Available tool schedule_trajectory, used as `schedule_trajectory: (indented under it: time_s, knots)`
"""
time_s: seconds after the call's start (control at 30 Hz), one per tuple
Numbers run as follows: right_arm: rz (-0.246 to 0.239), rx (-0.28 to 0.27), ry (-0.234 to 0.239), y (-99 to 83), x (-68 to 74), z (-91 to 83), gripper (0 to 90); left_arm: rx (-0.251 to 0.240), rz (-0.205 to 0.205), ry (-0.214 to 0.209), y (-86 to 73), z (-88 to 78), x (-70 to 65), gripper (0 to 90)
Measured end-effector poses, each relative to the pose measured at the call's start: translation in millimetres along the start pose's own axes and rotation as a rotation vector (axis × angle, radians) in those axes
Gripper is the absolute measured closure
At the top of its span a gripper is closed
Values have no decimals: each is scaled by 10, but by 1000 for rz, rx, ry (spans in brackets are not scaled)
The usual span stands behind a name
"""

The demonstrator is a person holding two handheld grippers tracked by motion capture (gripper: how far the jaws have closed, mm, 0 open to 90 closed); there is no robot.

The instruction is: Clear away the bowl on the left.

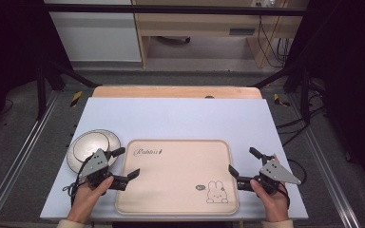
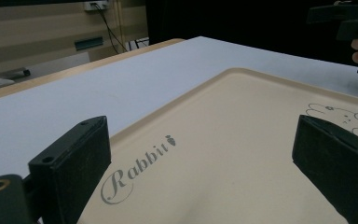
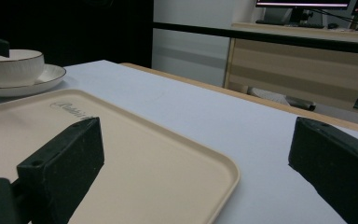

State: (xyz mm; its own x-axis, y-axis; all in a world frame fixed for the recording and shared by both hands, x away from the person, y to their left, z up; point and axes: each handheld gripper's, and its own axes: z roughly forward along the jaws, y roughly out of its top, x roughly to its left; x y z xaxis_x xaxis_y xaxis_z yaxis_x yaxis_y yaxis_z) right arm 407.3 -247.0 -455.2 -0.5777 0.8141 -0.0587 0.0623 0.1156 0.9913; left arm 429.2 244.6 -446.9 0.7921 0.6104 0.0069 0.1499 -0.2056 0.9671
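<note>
A beige tray carries the word "Rabbit" in grey script near its far left corner, with a small carrot drawn where the word ends. In the right gripper view the same word shows at a slant and is too foreshortened to read. Beside the rabbit drawing at the tray's near right corner sits a small dark oval mark, too small to read.

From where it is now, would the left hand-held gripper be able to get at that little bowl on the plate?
Probably yes. The left hand-held gripper is open and sits right beside the bowl on its plate, at the tray's left edge. Nothing lies between them, so a short swing left should do.
</note>
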Motion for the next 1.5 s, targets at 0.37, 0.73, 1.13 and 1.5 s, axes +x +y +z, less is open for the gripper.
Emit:
schedule_trajectory:
  time_s: [0.37,0.73,1.13,1.5]
  knots:
    - [11,3,0,-6,-9,41,33,7,-20,24,24,-30,72,45]
    - [1,10,-13,8,18,118,28,-5,-11,136,295,-196,198,46]
    - [17,43,-51,-45,8,153,40,87,-47,379,634,-264,810,73]
    - [20,39,-101,-21,-9,70,43,185,-98,602,375,-606,1000,84]
